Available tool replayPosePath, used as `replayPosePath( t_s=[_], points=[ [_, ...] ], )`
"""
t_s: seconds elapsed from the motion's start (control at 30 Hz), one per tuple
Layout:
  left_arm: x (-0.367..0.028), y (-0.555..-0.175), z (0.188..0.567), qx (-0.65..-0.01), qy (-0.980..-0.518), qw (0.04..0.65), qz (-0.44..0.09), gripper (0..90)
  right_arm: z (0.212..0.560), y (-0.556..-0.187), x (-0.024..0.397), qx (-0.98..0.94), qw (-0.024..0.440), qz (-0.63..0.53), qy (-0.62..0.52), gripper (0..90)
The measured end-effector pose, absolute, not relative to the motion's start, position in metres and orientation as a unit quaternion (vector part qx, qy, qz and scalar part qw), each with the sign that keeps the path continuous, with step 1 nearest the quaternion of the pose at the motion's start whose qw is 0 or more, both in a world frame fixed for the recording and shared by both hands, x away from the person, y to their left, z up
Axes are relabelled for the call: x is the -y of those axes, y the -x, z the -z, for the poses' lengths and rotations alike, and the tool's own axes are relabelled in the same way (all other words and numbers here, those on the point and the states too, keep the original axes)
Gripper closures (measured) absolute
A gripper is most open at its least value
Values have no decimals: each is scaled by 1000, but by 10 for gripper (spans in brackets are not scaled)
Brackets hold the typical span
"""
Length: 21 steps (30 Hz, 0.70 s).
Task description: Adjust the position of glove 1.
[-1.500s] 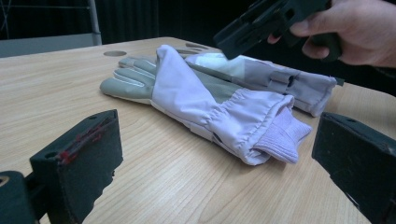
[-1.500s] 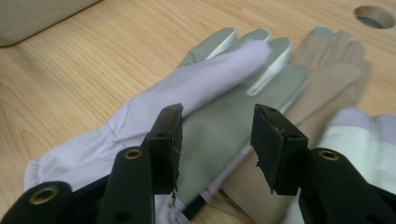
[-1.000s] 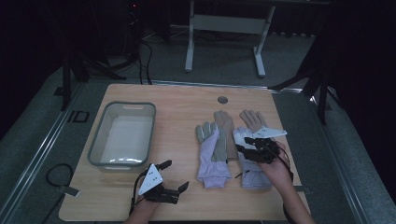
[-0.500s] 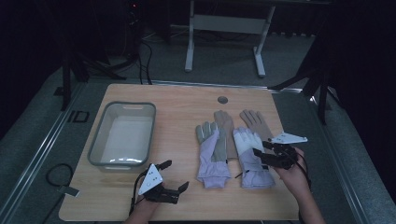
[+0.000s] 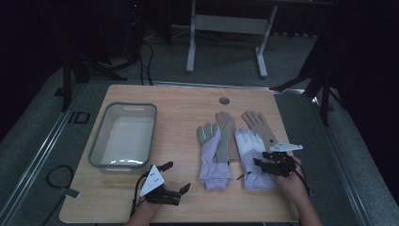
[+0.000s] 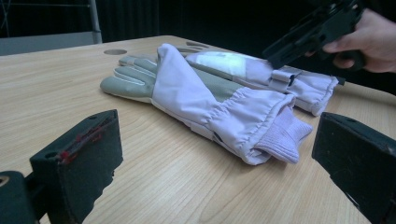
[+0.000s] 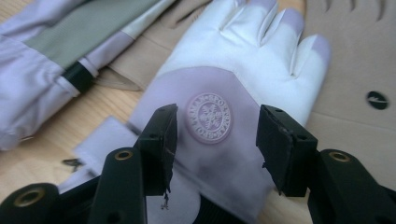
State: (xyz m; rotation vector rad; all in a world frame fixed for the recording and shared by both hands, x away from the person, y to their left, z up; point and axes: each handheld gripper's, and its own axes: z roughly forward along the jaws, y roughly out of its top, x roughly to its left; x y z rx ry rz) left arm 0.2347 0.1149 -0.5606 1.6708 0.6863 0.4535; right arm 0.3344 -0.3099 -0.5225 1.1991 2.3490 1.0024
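Round snowflake emblem (image 7: 208,116) on glove (image 7: 243,70)

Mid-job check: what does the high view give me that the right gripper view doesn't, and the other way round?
High view alone: the grey tub at the table's left, the left tongs open near the front edge, and four gloves in two overlapping pairs. Right gripper view alone: a round snowflake emblem on the white-and-lilac glove, seen between the open right tongs. Both: that glove, a tan glove beside it, and the right tongs over its cuff end.
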Motion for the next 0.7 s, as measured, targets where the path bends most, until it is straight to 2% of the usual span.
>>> replayPosePath(
  t_s=[0.17,0.2,0.23,0.37,0.4,0.5,0.7],
  points=[
    [-115,-235,561,-295,-721,596,-195,17,535,-343,311,-829,138,-349,-415,510],
    [-115,-235,561,-294,-721,596,-195,17,537,-344,311,-832,124,-351,-411,604],
    [-115,-235,561,-294,-721,596,-195,17,538,-343,310,-833,122,-352,-410,610],
    [-115,-235,561,-294,-721,596,-196,18,539,-342,308,-835,128,-347,-409,641],
    [-115,-235,561,-295,-721,596,-196,18,539,-341,306,-833,128,-347,-411,698],
    [-115,-235,561,-295,-721,596,-196,18,537,-336,303,-829,139,-345,-417,761],
    [-115,-235,561,-296,-720,596,-196,17,529,-332,301,-817,148,-345,-438,796]
  ],
)
